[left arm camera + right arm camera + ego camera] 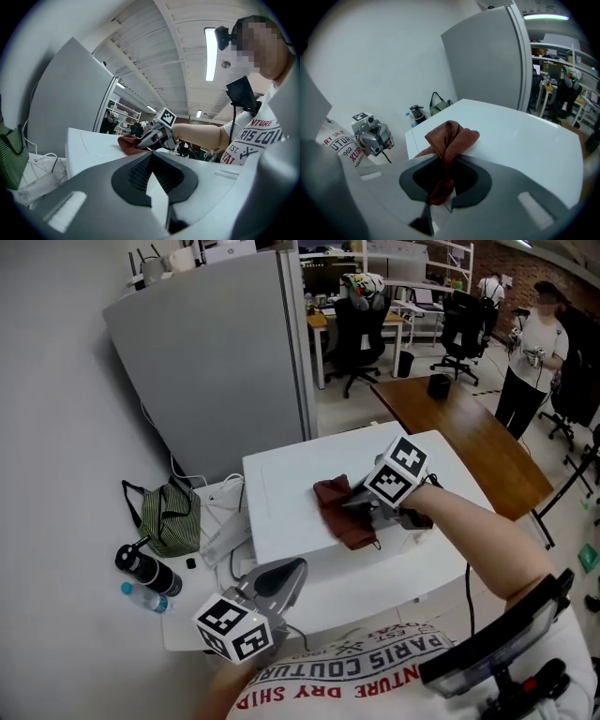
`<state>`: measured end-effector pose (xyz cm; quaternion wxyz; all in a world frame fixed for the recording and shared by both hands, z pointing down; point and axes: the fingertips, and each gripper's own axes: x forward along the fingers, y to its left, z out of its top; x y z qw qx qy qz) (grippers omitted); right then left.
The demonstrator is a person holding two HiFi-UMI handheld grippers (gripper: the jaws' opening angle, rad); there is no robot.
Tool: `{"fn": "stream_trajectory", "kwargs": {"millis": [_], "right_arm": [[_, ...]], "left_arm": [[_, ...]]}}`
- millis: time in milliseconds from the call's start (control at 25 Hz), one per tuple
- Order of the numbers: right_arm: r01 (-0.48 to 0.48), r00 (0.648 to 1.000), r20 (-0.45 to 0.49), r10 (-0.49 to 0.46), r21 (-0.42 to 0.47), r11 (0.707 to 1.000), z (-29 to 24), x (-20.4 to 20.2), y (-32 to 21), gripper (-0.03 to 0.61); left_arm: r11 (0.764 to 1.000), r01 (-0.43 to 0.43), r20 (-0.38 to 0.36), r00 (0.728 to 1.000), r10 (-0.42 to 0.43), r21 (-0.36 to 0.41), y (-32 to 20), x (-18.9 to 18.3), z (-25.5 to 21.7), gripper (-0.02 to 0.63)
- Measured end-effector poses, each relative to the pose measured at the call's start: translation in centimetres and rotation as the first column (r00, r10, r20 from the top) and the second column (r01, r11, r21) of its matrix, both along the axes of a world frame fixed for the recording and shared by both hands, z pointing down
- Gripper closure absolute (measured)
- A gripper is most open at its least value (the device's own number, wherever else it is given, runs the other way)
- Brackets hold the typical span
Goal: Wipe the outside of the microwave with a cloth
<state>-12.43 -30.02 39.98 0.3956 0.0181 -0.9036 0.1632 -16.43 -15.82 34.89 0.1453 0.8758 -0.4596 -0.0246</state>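
Observation:
The white microwave stands on a white table, its flat top facing me. A rust-brown cloth lies bunched on that top, pinched in my right gripper, which is shut on it. In the right gripper view the cloth rises folded from between the jaws over the microwave top. My left gripper hovers low by the table's near edge, left of the microwave, jaws shut with nothing in them. From the left gripper view the right gripper and cloth show across the microwave top.
A green striped bag, a black flask and a water bottle sit on the table left of the microwave, with white cables. A grey partition stands behind. A wooden table and a standing person are at right.

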Motion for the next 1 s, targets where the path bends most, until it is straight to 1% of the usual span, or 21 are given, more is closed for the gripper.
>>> {"fn": "stream_trajectory", "kwargs": {"millis": [160, 360, 640, 720, 840, 920, 1000], "right_arm": [[-0.100, 0.995, -0.026, 0.100, -0.017, 0.995, -0.2, 6.4, -2.7, 0.532], [-0.222, 0.974, -0.041, 0.221, -0.013, 0.975, 0.1, 12.8, -5.7, 0.531], [-0.364, 0.929, -0.087, 0.360, -0.024, 0.931, 0.5, 20.2, -9.2, 0.531], [-0.393, 0.917, -0.087, 0.390, -0.031, 0.919, 0.5, 21.2, -9.6, 0.531], [-0.414, 0.909, -0.076, 0.410, -0.056, 0.908, 0.6, 21.3, -9.7, 0.531], [-0.412, 0.910, -0.078, 0.408, -0.053, 0.909, 0.4, 21.2, -9.6, 0.532], [-0.398, 0.915, -0.077, 0.395, -0.023, 0.917, -0.3, 20.6, -9.4, 0.532]], "left_arm": [[0.999, -0.054, 0.002, 0.999, 0.054, -0.008, -0.8, 1.8, -0.2, 0.607], [0.993, -0.113, 0.004, 0.994, 0.113, -0.020, -1.9, 3.6, 0.0, 0.607], [0.990, -0.138, 0.001, 0.990, 0.138, -0.016, -2.7, 4.4, 0.1, 0.607], [0.989, -0.146, -0.006, 0.989, 0.146, -0.013, -2.8, 4.6, 0.2, 0.607], [0.989, -0.146, -0.006, 0.989, 0.146, -0.019, -2.7, 4.5, 0.2, 0.607], [0.989, -0.147, -0.011, 0.989, 0.147, -0.019, -2.6, 4.4, 0.2, 0.607], [0.989, -0.147, -0.014, 0.989, 0.147, -0.016, -2.6, 4.2, 0.0, 0.607]]}}
